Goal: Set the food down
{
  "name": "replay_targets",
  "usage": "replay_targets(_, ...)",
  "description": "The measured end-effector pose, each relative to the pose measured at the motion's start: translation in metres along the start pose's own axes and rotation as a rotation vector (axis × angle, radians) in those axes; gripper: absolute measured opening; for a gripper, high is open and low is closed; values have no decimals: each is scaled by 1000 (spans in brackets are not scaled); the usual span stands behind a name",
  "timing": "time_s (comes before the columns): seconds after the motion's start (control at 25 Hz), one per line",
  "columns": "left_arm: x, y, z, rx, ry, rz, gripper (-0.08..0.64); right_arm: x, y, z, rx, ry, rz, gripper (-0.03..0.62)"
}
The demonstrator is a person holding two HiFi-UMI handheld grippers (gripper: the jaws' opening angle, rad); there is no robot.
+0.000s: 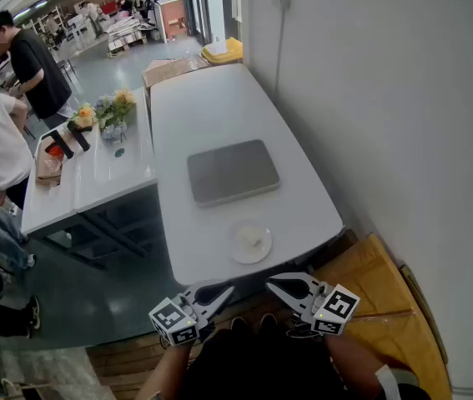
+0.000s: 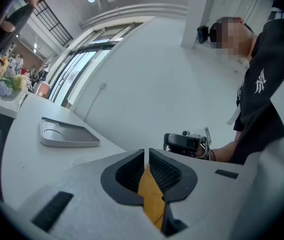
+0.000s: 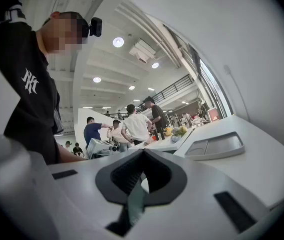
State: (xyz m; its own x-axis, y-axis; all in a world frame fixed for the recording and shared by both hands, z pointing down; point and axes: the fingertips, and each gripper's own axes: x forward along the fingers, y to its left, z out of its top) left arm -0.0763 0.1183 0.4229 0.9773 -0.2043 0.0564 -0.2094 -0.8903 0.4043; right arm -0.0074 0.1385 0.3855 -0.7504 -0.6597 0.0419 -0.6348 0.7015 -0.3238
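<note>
A small white plate (image 1: 250, 244) lies near the front edge of the white table (image 1: 211, 107), with a pale piece of food (image 1: 254, 238) on it. Behind the plate rests a grey tray (image 1: 233, 172), which also shows as the grey tray (image 2: 69, 133) and the grey tray (image 3: 217, 146) in the gripper views. My left gripper (image 1: 226, 291) (image 2: 146, 154) hangs just below the table's front edge, its jaws drawn together with only a thin slit and nothing between them. My right gripper (image 1: 273, 283) (image 3: 143, 154) faces it from the right, shut and empty.
A second white table (image 1: 94, 182) at the left carries flowers (image 1: 107, 111) and small items, with people standing beside it. Brown paper or cardboard (image 1: 378, 294) lies at the right by the wall. A cardboard box (image 1: 169, 69) and a yellow object (image 1: 223, 51) sit beyond the table's far end.
</note>
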Motion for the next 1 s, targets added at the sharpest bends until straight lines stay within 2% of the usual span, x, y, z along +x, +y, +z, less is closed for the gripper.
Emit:
replay_targets(0.32,-6,1,2,17,4,-34,29,-5,1,-7,12,31,-38,3)
replay_targets(0.6,-19,9,-16,-42,22,-38,29,4,3,-19,11,88,-58,3)
replay_targets(0.84,-23,33,-35,-141,95,10,34,15,-18,-28,130,142,-106,6)
replay_targets(0.88,-23,39,-36,-164,97,21,49,16,-25,-30,147,158,-115,6)
replay_targets(0.96,-20,55,-41,-218,96,48,133,17,-48,-35,191,187,-139,10)
replay_targets(1.0,-15,64,-43,-245,96,65,154,16,-64,-39,224,197,-148,31)
